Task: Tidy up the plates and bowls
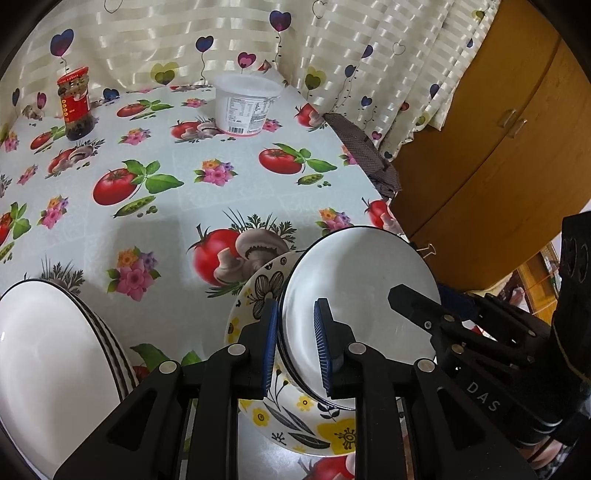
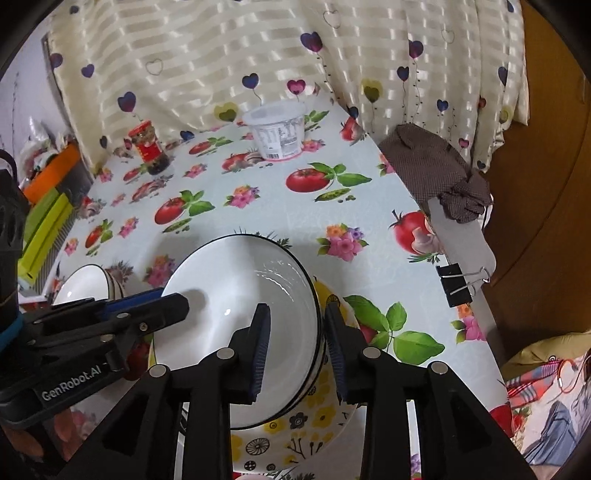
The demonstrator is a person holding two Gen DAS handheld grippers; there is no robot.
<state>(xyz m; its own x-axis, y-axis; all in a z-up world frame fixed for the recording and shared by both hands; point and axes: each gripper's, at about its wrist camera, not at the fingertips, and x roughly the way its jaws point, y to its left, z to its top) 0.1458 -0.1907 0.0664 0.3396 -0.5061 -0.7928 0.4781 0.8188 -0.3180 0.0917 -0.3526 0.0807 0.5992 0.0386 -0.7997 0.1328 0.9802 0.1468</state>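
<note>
Heart-print cream curtain (image 1: 229, 33) behind the fruit-patterned tablecloth (image 1: 177, 206), wooden cabinet (image 1: 491, 140) to the right.

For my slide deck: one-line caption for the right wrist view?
Both claws, right claw and left claw, straddle opposite rims of a white bowl over a floral plate.

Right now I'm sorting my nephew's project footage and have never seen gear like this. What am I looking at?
These are two hand-held claws, each carrying a fisheye camera looking along its fingers. One picture comes from the left claw, the other from the right claw.

Both straddle opposite rims of one white black-rimmed bowl, which sits over a floral yellow-and-black plate; whether they pinch it I cannot tell. On the tomato-print tablecloth stand another white bowl, a red-labelled jar and a white plastic tub.
</note>
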